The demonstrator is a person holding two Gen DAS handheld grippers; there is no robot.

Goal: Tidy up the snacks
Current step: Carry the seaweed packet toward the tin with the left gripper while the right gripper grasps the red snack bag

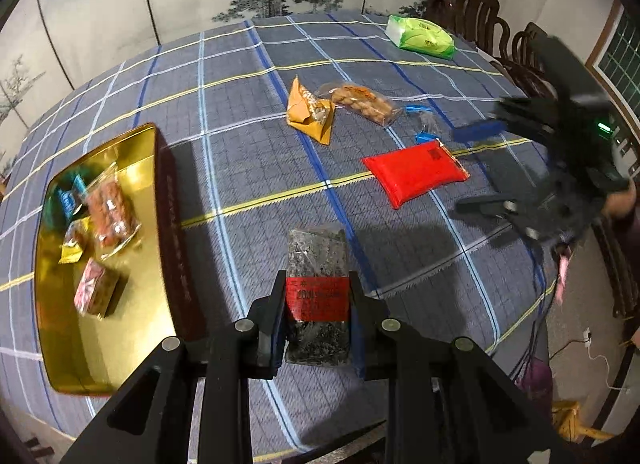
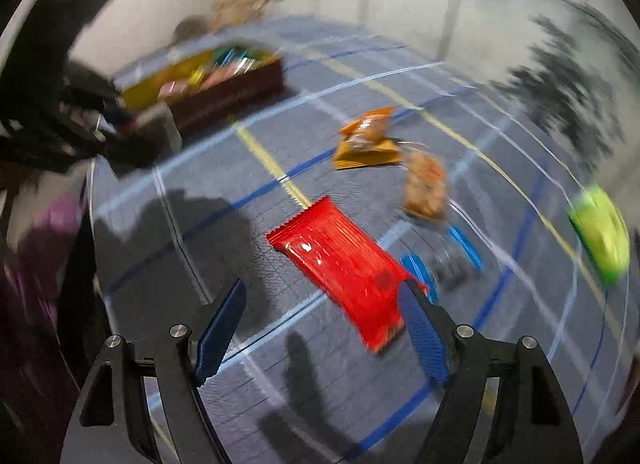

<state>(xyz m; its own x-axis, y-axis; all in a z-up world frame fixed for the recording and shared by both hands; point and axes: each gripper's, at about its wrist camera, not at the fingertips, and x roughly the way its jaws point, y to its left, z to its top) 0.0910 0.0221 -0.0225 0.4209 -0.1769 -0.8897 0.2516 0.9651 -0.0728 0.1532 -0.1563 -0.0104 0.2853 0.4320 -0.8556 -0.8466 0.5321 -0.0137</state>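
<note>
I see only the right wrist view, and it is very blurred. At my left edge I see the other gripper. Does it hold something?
Observer: Yes. In its own camera, the left gripper is shut on a dark packet with a red label across it.
Operator: Thank you. The tin behind it is only colours for me. Are snacks already inside?
Observer: Yes. The gold tin holds several packets, among them a pink-wrapped one and a yellow one.
</note>
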